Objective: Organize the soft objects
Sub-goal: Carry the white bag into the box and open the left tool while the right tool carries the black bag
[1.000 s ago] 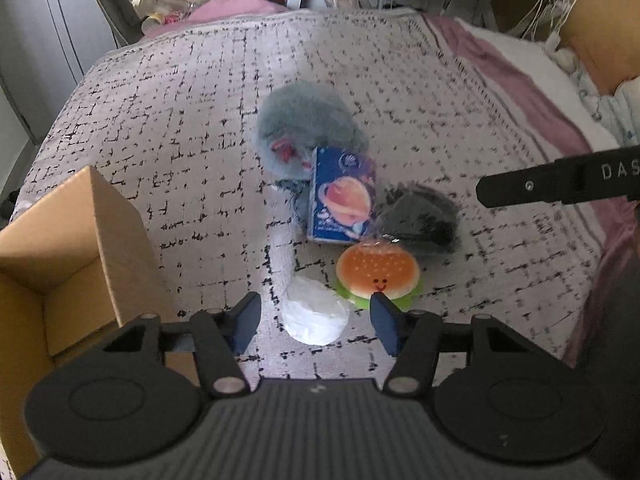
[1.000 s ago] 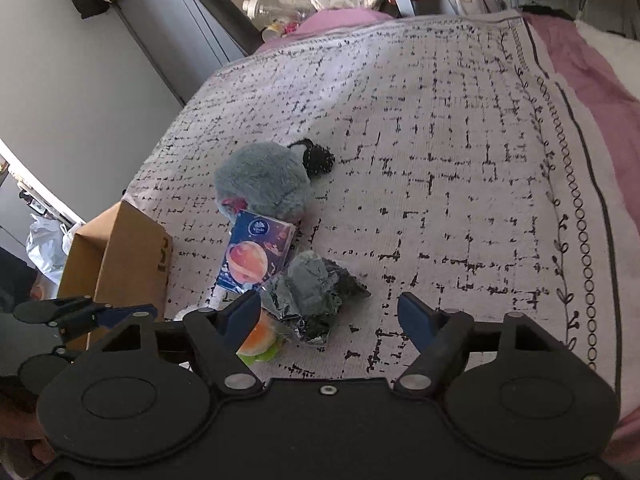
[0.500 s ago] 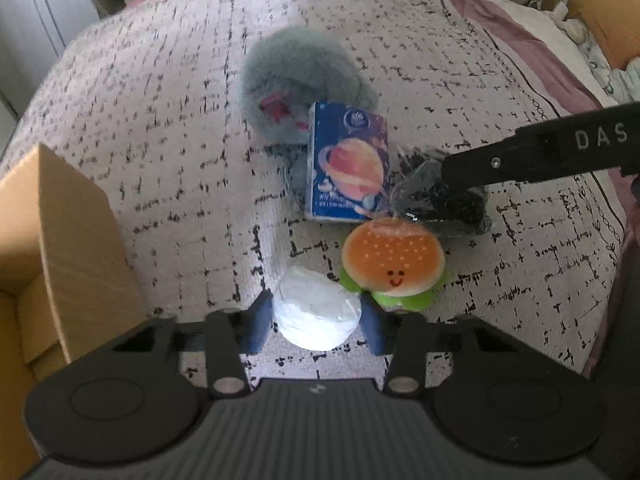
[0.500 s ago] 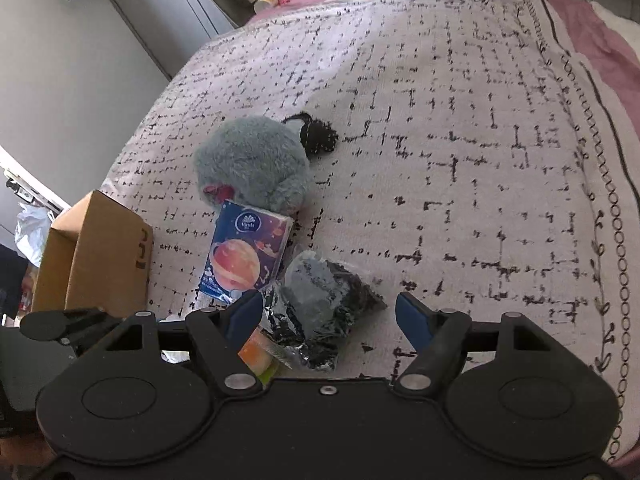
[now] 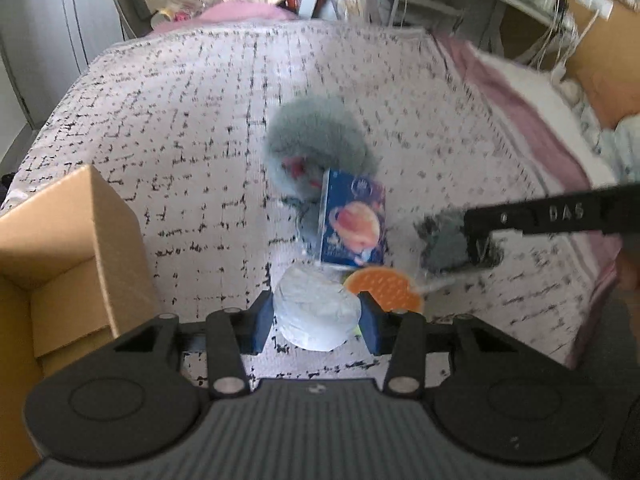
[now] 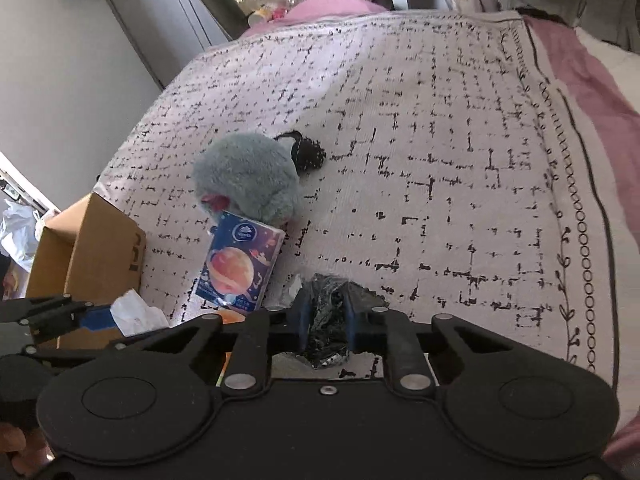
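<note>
Left tool (image 5: 316, 322): clamped on the white soft lump (image 5: 316, 312), one pad on each side; a second ago the pads stood apart with the lump in front of them
Right tool (image 6: 325, 322): its jaws are closing on the dark crinkly bag (image 6: 326, 312), which sits between the pads and looks squeezed; a second ago they were wide open with nothing pinched
White soft lump: at the near edge of the bed (image 6: 440, 120), just left of the burger toy (image 5: 384, 290)
Dark crinkly bag: near side of the bed, right of the tissue pack (image 6: 238, 266)
Burger toy: partly hidden behind the lump and the left tool's right pad, not grabbed
Tissue pack: lies flat in the middle, its far end touching the gray fluffy toy (image 6: 248, 178)
Gray fluffy toy: farther back, with a small black fuzzy thing (image 6: 306, 154) just to its right
Box (image 5: 68, 240): open cardboard box at the near left, beside the left tool
What changed: both tools went from open to gripping, one thing each
What it means: two soft things look ready to be lifted; my guess is they go into the box next
Left to do: burger toy, tissue pack, gray fluffy toy and black fuzzy thing lie loose on the bed
Watch out: the bag is slippery, so it might slide out
</note>
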Demonstrator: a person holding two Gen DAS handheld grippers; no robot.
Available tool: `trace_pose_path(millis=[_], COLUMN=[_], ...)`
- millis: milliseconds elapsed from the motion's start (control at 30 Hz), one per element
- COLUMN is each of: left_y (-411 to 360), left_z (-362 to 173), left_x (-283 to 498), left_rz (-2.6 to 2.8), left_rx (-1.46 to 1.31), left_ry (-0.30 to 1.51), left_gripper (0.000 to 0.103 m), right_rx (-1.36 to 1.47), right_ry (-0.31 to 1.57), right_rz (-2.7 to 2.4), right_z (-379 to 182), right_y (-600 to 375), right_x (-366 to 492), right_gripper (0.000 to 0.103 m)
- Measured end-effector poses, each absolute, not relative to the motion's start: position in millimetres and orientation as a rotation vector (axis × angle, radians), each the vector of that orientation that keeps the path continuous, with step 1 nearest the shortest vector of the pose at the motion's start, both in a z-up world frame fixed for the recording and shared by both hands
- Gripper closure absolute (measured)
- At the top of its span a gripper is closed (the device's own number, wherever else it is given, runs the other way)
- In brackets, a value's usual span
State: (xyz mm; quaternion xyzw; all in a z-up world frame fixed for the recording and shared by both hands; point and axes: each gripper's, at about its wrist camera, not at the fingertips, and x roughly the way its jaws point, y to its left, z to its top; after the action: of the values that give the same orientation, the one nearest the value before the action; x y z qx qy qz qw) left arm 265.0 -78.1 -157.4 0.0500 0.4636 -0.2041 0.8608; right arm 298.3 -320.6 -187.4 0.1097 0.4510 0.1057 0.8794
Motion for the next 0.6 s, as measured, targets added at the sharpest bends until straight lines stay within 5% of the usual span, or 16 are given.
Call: trace_pose_path(millis=[600], left_y=[-34.6], left_z=[-109.4], left_x=[232.0], left_rz=[-0.382], left_rx=[0.024], left_ry=[0.803], left_gripper=[0.059], right_rx=[0.192], right_ry=[0.822], right_rz=[0.252], right_z=[-137.7], right_y=[-287.5], right_x=[258.4], right_gripper=[0.087])
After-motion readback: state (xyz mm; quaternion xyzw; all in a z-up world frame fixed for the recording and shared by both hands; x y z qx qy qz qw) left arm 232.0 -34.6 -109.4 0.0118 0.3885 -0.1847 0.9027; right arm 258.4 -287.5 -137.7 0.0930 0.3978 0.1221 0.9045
